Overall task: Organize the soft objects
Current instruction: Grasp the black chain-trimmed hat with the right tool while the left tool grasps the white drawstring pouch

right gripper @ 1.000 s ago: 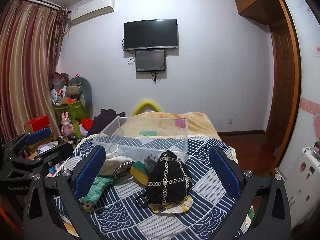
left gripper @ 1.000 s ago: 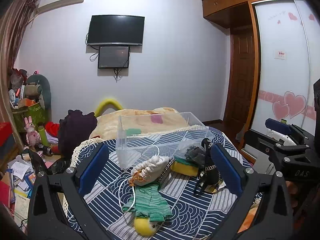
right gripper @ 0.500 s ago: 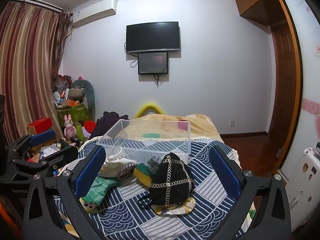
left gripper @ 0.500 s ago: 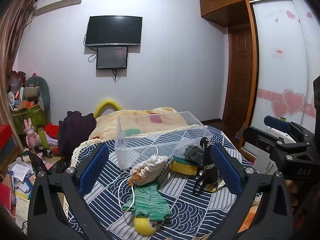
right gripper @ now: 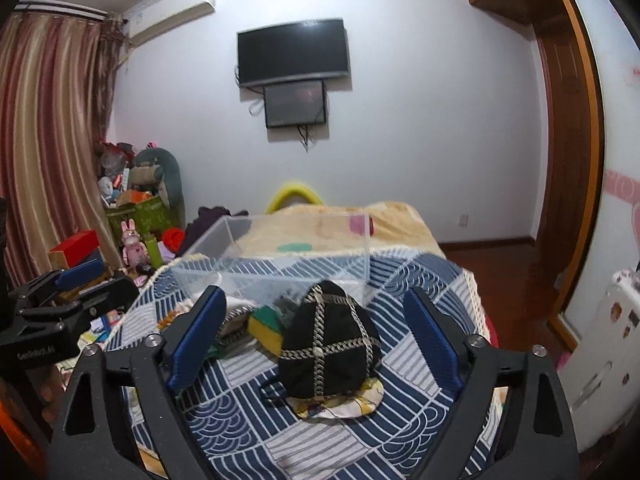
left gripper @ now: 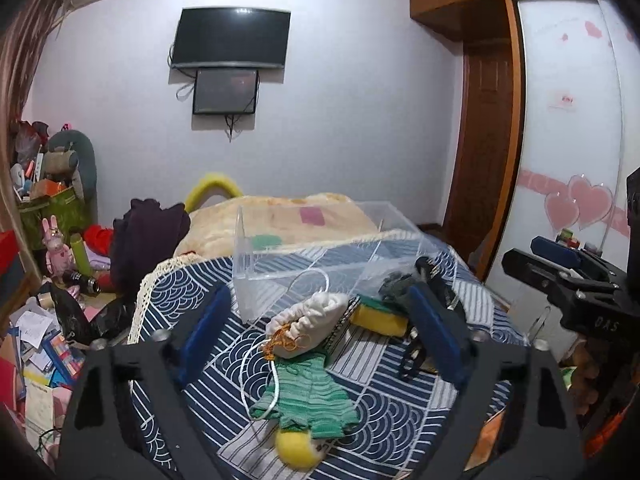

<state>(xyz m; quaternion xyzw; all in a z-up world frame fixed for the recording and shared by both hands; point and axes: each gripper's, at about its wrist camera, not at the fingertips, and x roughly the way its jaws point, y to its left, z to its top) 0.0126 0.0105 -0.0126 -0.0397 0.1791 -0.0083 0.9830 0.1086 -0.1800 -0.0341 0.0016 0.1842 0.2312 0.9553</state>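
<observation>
— What does your left tong see?

— My left gripper point(left gripper: 316, 332) hangs above the near edge of the bed point(left gripper: 192, 292), its blue pads spread wide with nothing between them. Framed in the gap lies a white pouch point(left gripper: 308, 320), and nearer to me a green knit point(left gripper: 312, 396) that partly covers a yellow ball point(left gripper: 296, 452). A white cord point(left gripper: 260, 380) loops over the knit. Right of the pouch sits a sponge point(left gripper: 380, 316), with a grey bundle point(left gripper: 394, 286) just beyond it. The clear box point(left gripper: 320, 252) stands farther back; I cannot tell whether anything lies inside it. My right gripper point(left gripper: 568, 268) shows at the right edge.

— And the right tong?

— My right gripper point(right gripper: 316, 340) is also spread wide and grips nothing. Between its pads a black pouch point(right gripper: 328, 344) with chain trim stands on a patterned cloth point(right gripper: 344, 404). Left of it is the sponge point(right gripper: 266, 326), then the white pouch point(right gripper: 236, 308), mostly hidden behind my left pad. The clear box point(right gripper: 276, 264) is just beyond them. My left gripper point(right gripper: 68, 292) shows at the left edge.
</observation>
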